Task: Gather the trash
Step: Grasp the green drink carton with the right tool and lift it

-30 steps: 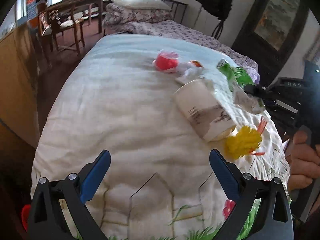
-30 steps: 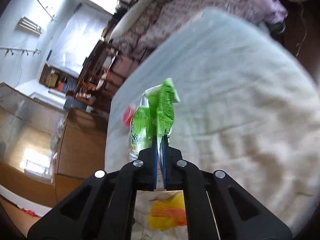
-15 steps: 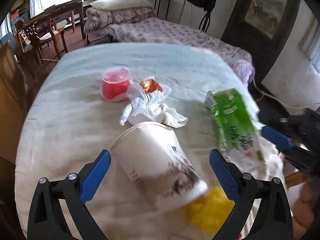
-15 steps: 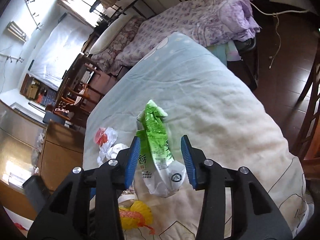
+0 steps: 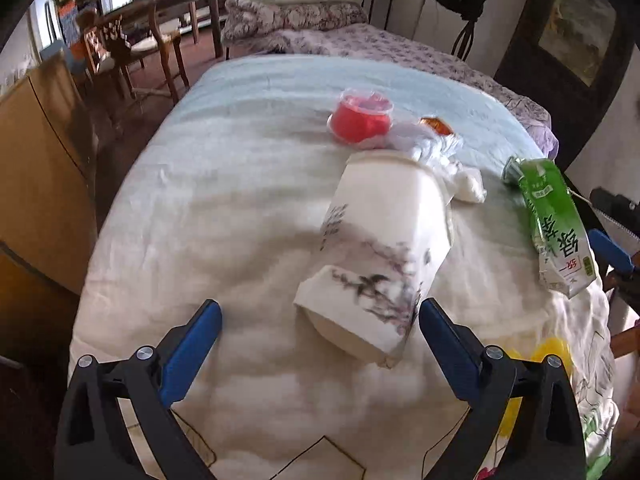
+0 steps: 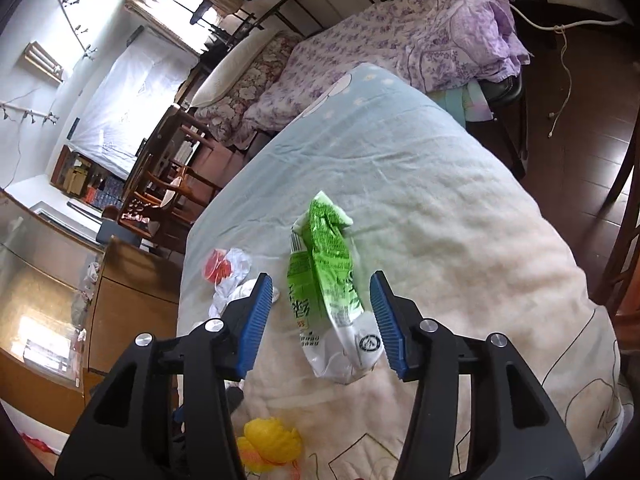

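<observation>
The left gripper (image 5: 320, 316), jaws wide and empty, was nearest the paper cup (image 5: 380, 256) (long axis running near to far). The right gripper (image 6: 322, 300), jaws just opened, straddled the green carton (image 6: 326, 280) without touching.

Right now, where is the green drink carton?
The green drink carton lies on the blanket between the right gripper's open fingers, untouched; in the left wrist view it sits at the far right, beside the white paper cup.

Both wrist cams close over bed (image 5: 240, 200), angled down; shared: green carton (image 5: 556, 224) (image 6: 324, 280).
</observation>
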